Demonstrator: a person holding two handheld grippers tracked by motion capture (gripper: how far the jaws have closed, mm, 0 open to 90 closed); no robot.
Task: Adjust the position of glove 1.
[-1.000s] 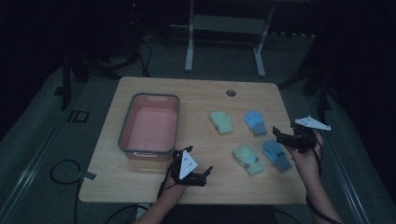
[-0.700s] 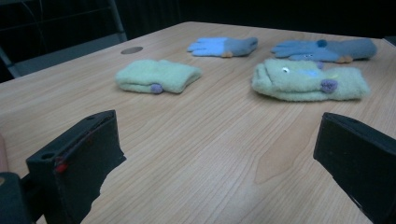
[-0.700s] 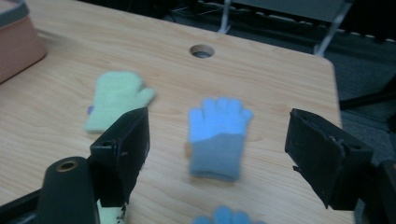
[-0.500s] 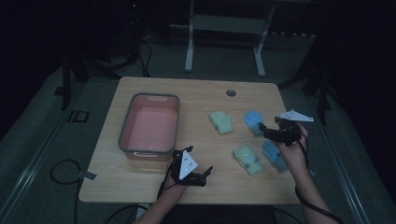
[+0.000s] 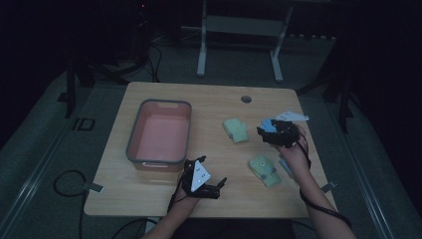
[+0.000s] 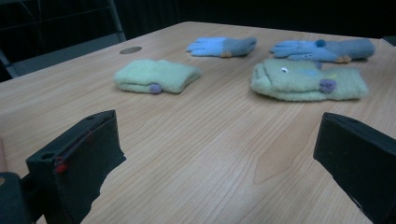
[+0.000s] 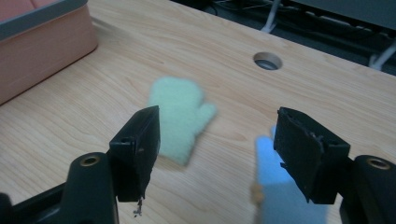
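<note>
Two hand-held grippers work over the table (image 5: 149, 199). At the left stands the pink bin (image 5: 160, 135), with no glove seen in it. The left hand-held gripper (image 5: 213, 185) rests near the front edge, jaws wide apart and holding nothing, where it was a second ago. Farther right lie two green gloves (image 5: 235, 130) (image 5: 264, 170). The right hand-held gripper (image 5: 266, 133) has moved in from the table's right edge over the far blue glove (image 7: 280, 196); its jaws have just been closing but are open, the glove below them. A pickup looks near.
</note>
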